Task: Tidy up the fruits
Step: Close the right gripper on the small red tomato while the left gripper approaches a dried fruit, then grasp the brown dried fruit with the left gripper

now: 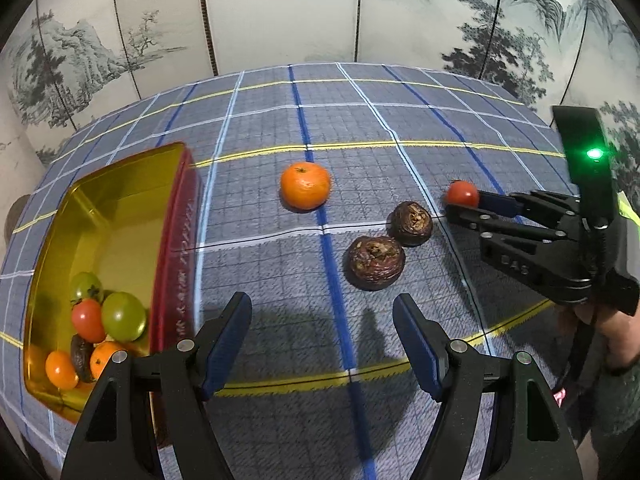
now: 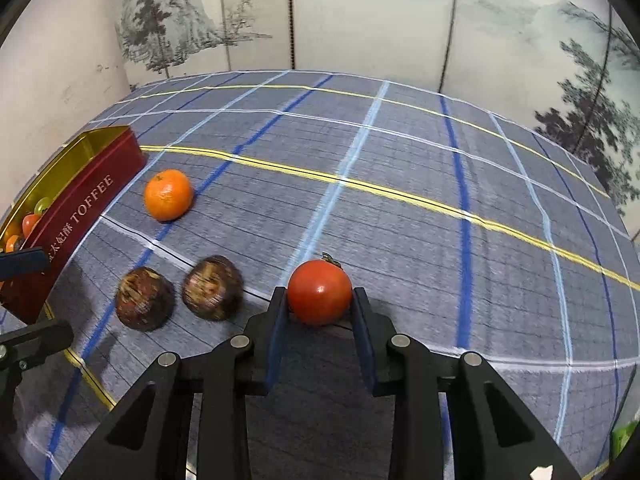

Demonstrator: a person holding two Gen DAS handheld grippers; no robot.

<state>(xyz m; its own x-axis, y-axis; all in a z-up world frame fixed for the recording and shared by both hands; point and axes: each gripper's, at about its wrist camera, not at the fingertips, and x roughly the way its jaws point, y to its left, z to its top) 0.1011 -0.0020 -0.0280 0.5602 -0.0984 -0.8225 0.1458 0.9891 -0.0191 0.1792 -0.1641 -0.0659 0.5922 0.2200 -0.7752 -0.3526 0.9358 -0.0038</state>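
**Right hand-held gripper clamps the red tomato**

Your right hand-held gripper (image 2: 320, 300) has its blue pads pressed on both sides of a red tomato (image 2: 319, 293), which sits on the plaid-covered desk (image 2: 400, 152). Your left hand-held gripper (image 1: 322, 322) stands partly open with nothing between its fingers, just beside the toffee tin (image 1: 176, 240). The tin lies at the desk's left edge and holds small tomatoes, green, red and orange, and a dark fruit. Right of the tin lies a tangerine (image 1: 305, 185); farther right, two dark brown water chestnuts (image 1: 376, 263) sit side by side, between the tin and the clamped tomato.
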